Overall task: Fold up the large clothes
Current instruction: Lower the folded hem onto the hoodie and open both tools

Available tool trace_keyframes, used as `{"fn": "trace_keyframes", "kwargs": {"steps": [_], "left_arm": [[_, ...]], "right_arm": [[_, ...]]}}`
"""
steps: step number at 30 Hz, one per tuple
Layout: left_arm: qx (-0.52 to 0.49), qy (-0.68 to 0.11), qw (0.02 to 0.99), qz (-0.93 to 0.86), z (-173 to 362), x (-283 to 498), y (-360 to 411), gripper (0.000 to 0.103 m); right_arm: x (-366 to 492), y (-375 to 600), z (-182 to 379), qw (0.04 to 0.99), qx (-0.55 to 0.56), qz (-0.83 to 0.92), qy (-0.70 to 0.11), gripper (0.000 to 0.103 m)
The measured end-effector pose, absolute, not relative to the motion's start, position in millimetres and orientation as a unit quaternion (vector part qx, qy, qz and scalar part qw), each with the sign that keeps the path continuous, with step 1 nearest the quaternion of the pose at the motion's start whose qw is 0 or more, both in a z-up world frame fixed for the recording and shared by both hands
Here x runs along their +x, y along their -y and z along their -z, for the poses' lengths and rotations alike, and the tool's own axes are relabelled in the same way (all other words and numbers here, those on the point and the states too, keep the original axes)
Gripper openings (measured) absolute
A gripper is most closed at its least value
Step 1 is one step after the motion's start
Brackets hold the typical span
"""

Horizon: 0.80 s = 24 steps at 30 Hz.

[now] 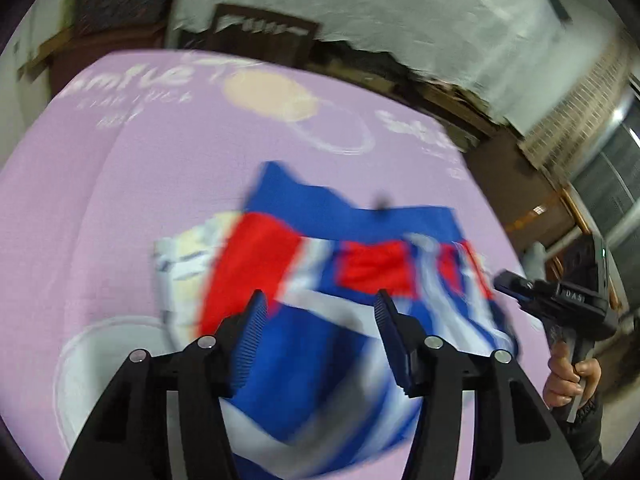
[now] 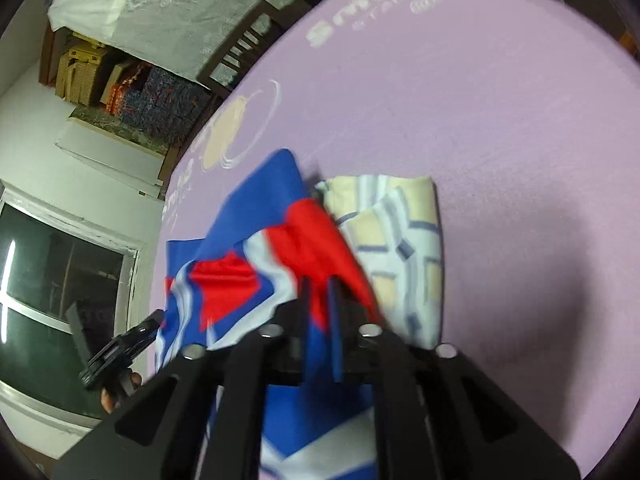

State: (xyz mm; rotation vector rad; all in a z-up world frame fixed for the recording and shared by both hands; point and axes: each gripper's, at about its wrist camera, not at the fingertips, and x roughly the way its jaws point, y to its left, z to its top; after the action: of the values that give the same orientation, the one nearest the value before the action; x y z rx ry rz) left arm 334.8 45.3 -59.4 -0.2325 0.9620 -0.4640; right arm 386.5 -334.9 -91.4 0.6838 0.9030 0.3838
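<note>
Step in hand, as I judge it: laying a fold of the red, white and blue garment [image 1: 320, 280] flat. Best done by keeping the held edge taut and lowering evenly. Right hand-held gripper [image 2: 320, 300] is clamped on the cloth; left hand-held gripper [image 1: 320, 312] stands apart over it, gripping nothing. Garment lies bunched on the lilac bed sheet [image 1: 120, 180], touching a folded checked cloth [image 2: 404, 240].

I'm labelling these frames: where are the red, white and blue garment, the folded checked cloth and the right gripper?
red, white and blue garment [image 1: 352, 220]: left wrist view, blue upper band.
folded checked cloth [image 2: 412, 232]: right wrist view, top face.
right gripper [image 2: 320, 292]: right wrist view, between fingertips.
</note>
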Motion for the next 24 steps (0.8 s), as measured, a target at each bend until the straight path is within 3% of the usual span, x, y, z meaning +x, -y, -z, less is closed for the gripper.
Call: {"fn": "trace_keyframes", "kwargs": {"steps": [4,7,11,14,15,16,24], "left_arm": [[-0.071,-0.438,0.866,0.230,45.2,310.0,-10.2,0.073],[-0.043,-0.437,0.872,0.214,53.0,302.4,6.1,0.075],[-0.046,-0.483,0.853,0.189,92.7,305.4,-1.7,0.077],[-0.021,-0.466,0.863,0.192,103.7,298.2,1.1,0.079],[-0.009,-0.461,0.867,0.188,104.8,294.2,4.0,0.079],[-0.002,-0.456,0.871,0.183,106.4,291.7,5.4,0.081],[0.013,-0.440,0.882,0.171,113.9,285.6,9.5,0.088]], "right_arm": [[367.6,287.0,59.7,0.827,0.294,-0.249,-0.409,0.021],[352.7,249.6,46.9,0.823,0.265,-0.289,-0.410,0.029],[343.9,224.0,58.1,0.813,0.249,-0.301,-0.432,0.031],[340.3,226.6,80.2,0.802,0.256,-0.300,-0.448,0.025],[340.4,230.3,88.8,0.798,0.260,-0.300,-0.453,0.017],[340.0,233.5,95.2,0.800,0.255,-0.295,-0.456,0.001],[345.9,244.7,120.7,0.766,0.316,-0.320,-0.459,0.000]]}}
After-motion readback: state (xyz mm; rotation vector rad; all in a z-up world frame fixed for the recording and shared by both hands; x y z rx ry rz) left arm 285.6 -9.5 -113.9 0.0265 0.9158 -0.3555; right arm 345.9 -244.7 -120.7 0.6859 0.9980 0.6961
